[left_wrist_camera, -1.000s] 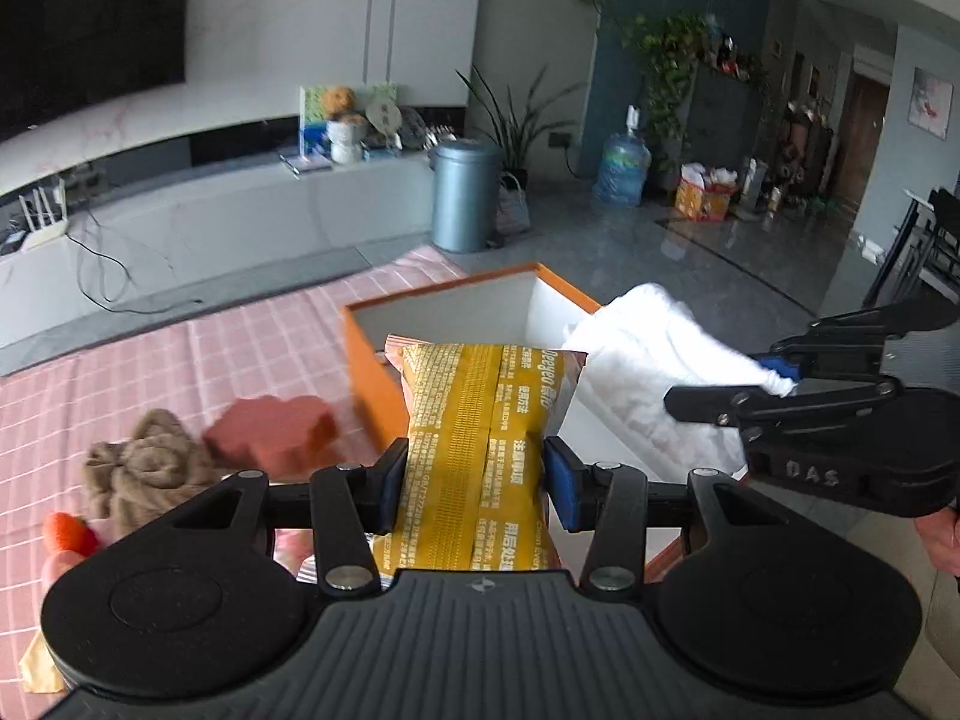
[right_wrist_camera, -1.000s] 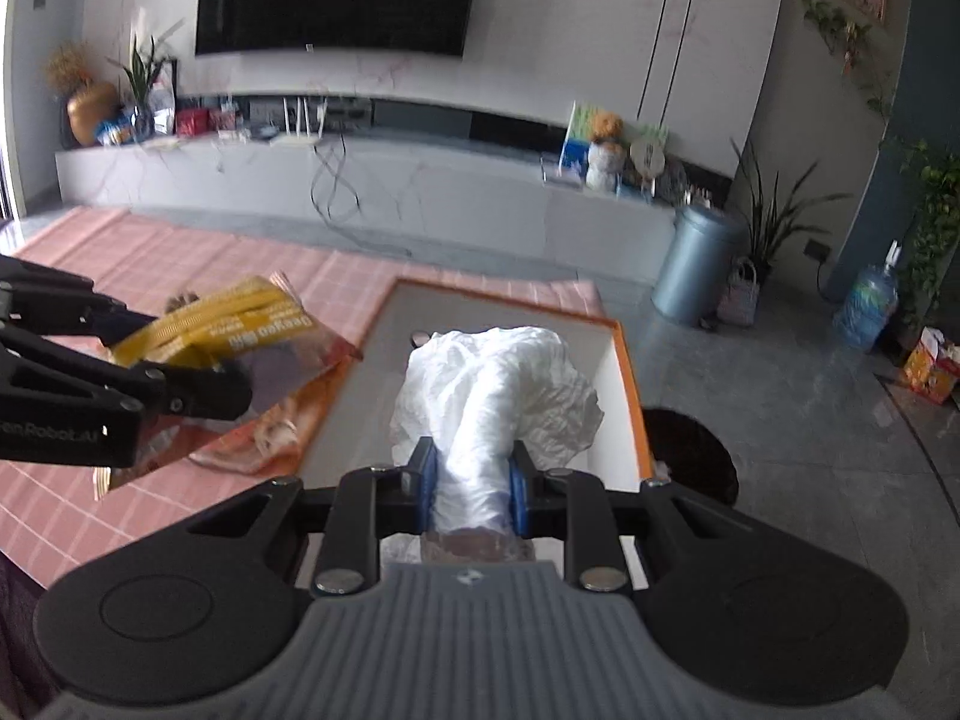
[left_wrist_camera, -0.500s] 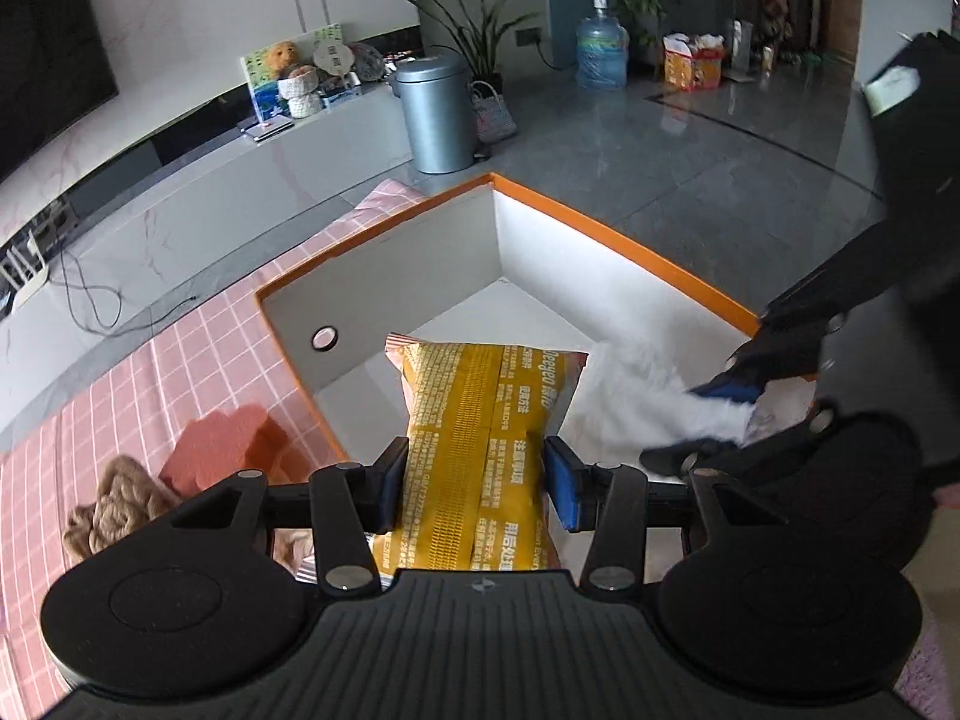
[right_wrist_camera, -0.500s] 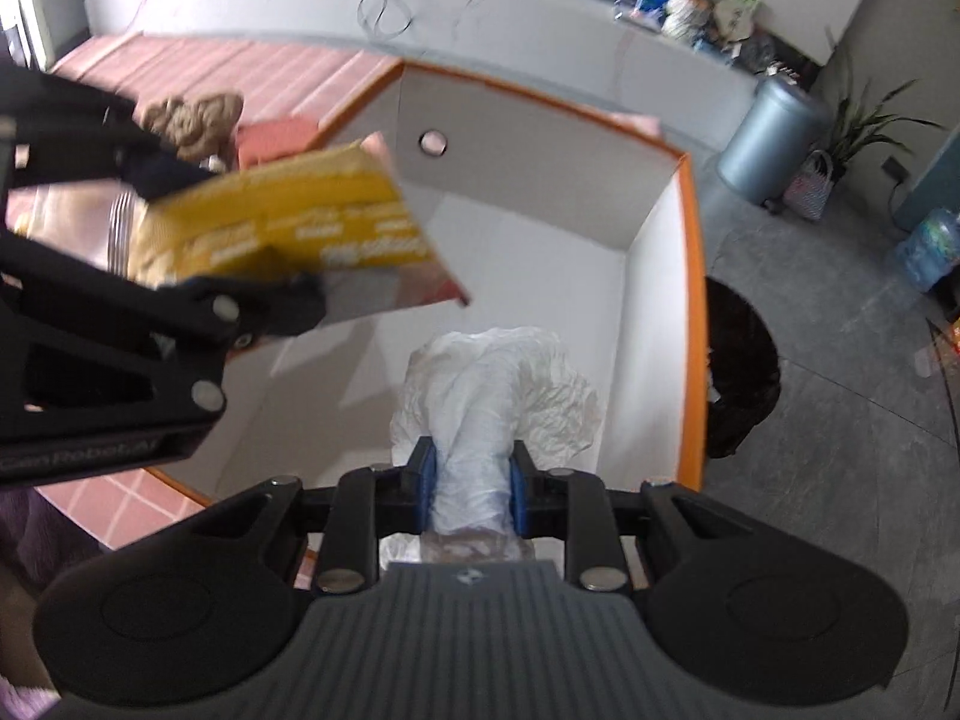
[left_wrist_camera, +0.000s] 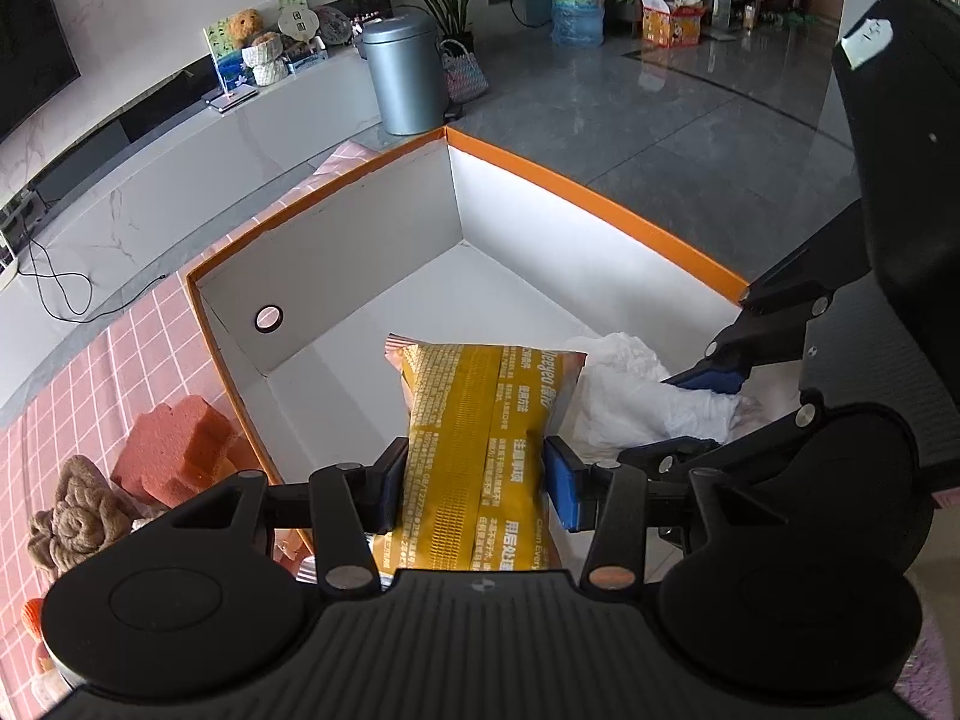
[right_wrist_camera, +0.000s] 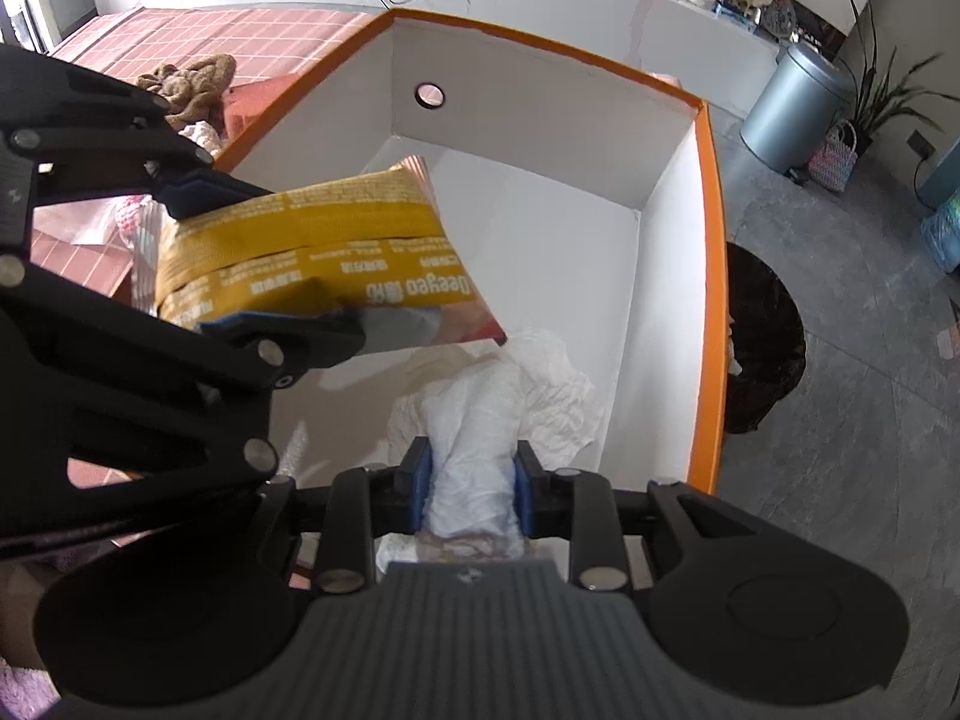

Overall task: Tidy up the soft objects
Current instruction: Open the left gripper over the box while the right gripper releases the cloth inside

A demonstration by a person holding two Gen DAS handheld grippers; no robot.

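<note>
Over box (left_wrist_camera: 600,198): left gripper (left_wrist_camera: 477,480) grips yellow pack (left_wrist_camera: 480,420) lengthwise; right gripper (right_wrist_camera: 471,492) opening around white bundle (right_wrist_camera: 480,420).

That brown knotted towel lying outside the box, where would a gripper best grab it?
Probably from above, across the raised rolled middle of the brown towel. It lies bunched on the pink checked cloth, with the red sponge close beside it, so a sideways approach looks crowded. Its soft folds should squeeze easily.

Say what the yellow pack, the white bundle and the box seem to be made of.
Yellow pack: glossy plastic film, judging by its crimped end and sheen. White bundle: thin crinkled plastic or tissue, too soft-looking to tell which. Box: matte white card with orange edging and a punched hole, probably cardboard.
</note>
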